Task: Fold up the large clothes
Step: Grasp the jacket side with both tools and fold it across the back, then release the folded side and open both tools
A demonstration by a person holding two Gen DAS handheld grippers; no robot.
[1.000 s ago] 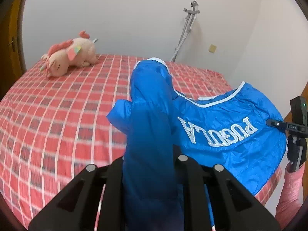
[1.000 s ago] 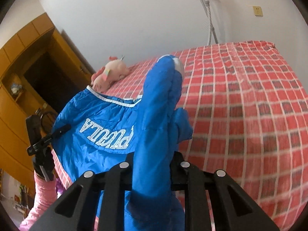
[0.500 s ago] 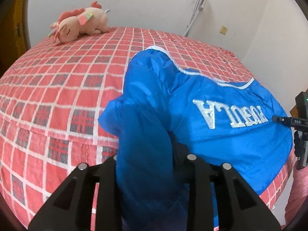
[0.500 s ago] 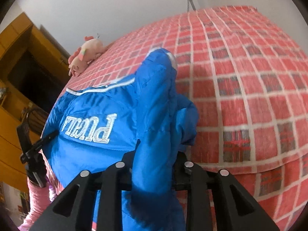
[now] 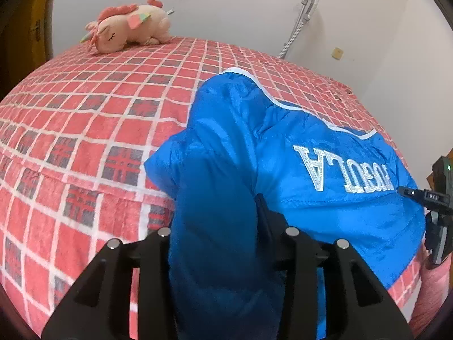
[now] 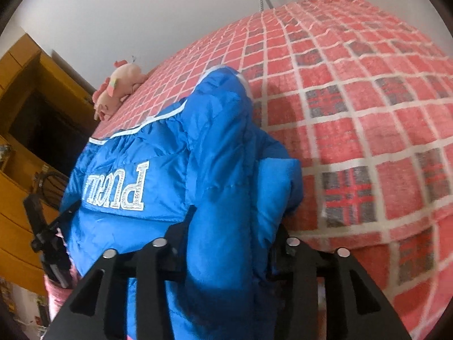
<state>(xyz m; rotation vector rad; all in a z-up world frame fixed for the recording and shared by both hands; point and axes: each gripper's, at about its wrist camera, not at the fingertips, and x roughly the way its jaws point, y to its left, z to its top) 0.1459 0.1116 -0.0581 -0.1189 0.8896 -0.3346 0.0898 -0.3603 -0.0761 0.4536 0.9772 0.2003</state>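
A blue padded jacket [image 5: 325,147] with white lettering and white trim lies spread on the near edge of a red checked bed [image 5: 99,119]. My left gripper [image 5: 223,235] is shut on a bunched fold of the jacket, which hides the fingertips. My right gripper [image 6: 226,243] is shut on another bunched fold of the same jacket [image 6: 158,147]. The right gripper also shows at the far right of the left wrist view [image 5: 436,198], and the left gripper at the left edge of the right wrist view [image 6: 45,232].
A pink plush unicorn [image 5: 127,25] lies at the far side of the bed, also in the right wrist view [image 6: 119,90]. A metal crutch [image 5: 300,11] leans on the white wall. A wooden wardrobe [image 6: 25,113] stands to the left.
Both grippers have lowered and moved forward over the bed with the jacket held. The jacket now lies flatter and further onto the bed.
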